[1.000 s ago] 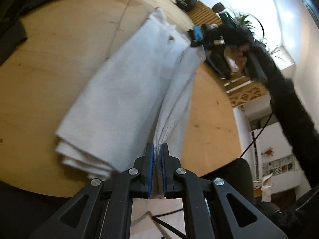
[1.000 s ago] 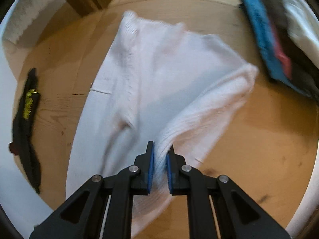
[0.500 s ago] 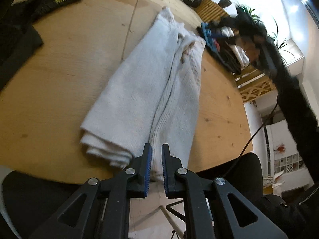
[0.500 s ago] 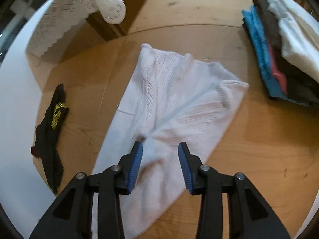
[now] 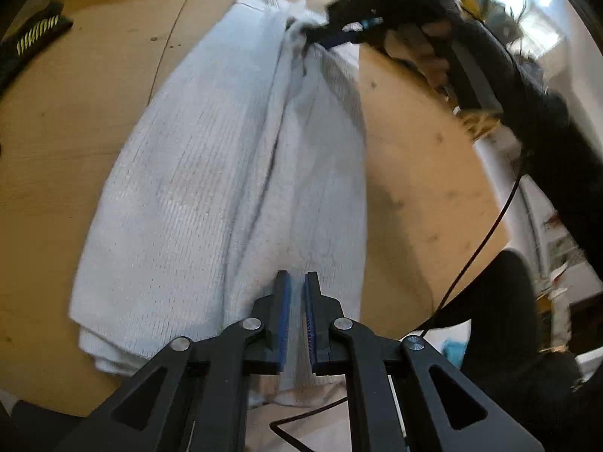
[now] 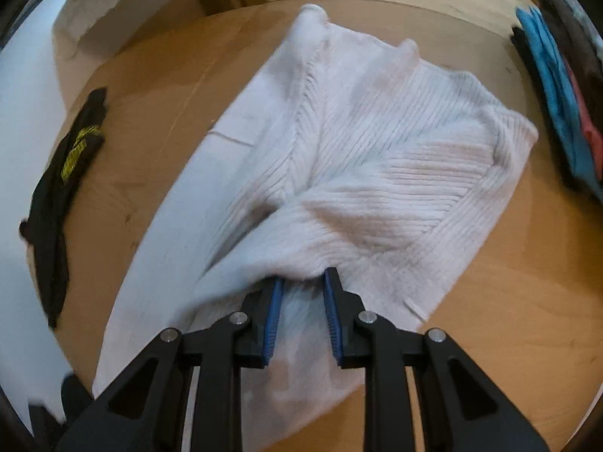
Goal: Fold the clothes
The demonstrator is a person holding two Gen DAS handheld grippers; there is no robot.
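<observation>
A white knit garment (image 5: 211, 173) lies lengthwise on the round wooden table (image 5: 75, 113), partly folded in long layers. My left gripper (image 5: 297, 282) sits on its near end at the table edge, jaws almost together with knit pinched between the pads. At the far end my right gripper (image 5: 320, 35) meets a raised bunch of the fabric. In the right wrist view the garment (image 6: 377, 158) humps over the tips of the right gripper (image 6: 301, 282), whose jaws stand partly apart around that fold.
A black garment with yellow print (image 6: 64, 173) lies near the table's left edge. A stack of folded clothes (image 6: 554, 86), blue and red among them, sits at the right. The person's hand (image 5: 426, 52) and dark sleeve (image 5: 546, 132) reach over the table (image 6: 527, 301); a cable (image 5: 490, 226) hangs below.
Both grippers let go of the lifted fold, which dropped flat. Since then both have come down onto the garment; the left jaws narrowed on its near end and the right jaws are narrowing around a fold.
</observation>
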